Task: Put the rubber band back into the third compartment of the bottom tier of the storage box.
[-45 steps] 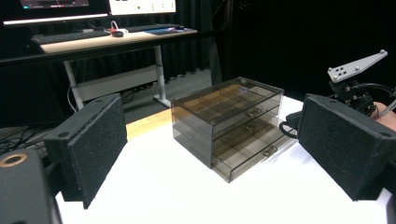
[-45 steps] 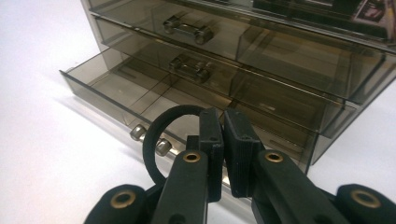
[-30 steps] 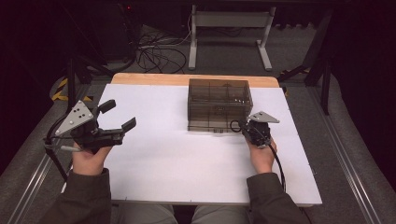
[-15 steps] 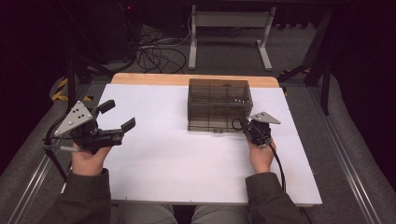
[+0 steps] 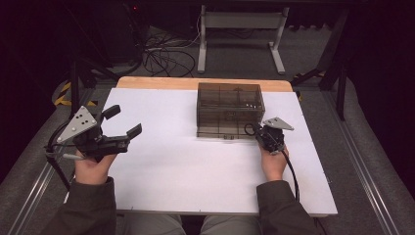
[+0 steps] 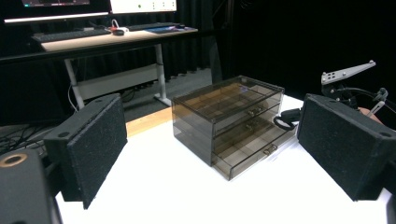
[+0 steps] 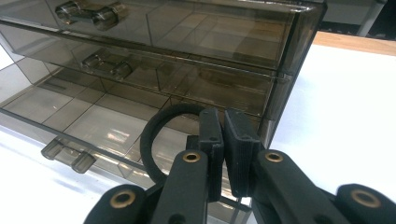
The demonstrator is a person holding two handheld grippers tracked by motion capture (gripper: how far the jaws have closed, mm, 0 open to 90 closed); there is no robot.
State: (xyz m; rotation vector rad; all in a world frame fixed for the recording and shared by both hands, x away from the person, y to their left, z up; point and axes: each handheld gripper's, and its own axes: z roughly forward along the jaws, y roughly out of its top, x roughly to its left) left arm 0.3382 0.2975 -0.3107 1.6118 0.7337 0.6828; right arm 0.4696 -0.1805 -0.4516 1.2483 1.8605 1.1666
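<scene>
Left tool [image 5: 124, 122]: held in left hand [image 5: 90, 166] at person's left, raised, jaws spread wide apart, nothing between padded faces; grey three-cornered plate on top, cable looping behind. Right tool [image 5: 256, 131]: held in right hand [image 5: 273, 164] at person's right, pointing forward, jaws pressed nearly together, pinching black elastic loop [image 7: 161, 135]. Both forearms enter from bottom, in dark sleeves.

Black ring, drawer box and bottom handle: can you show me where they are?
Black ring [image 7: 148, 135], right gripper view, its left curve.
Drawer box [image 5: 230, 93], high view, its top.
Bottom handle [image 7: 67, 155], right gripper view, its middle.
</scene>
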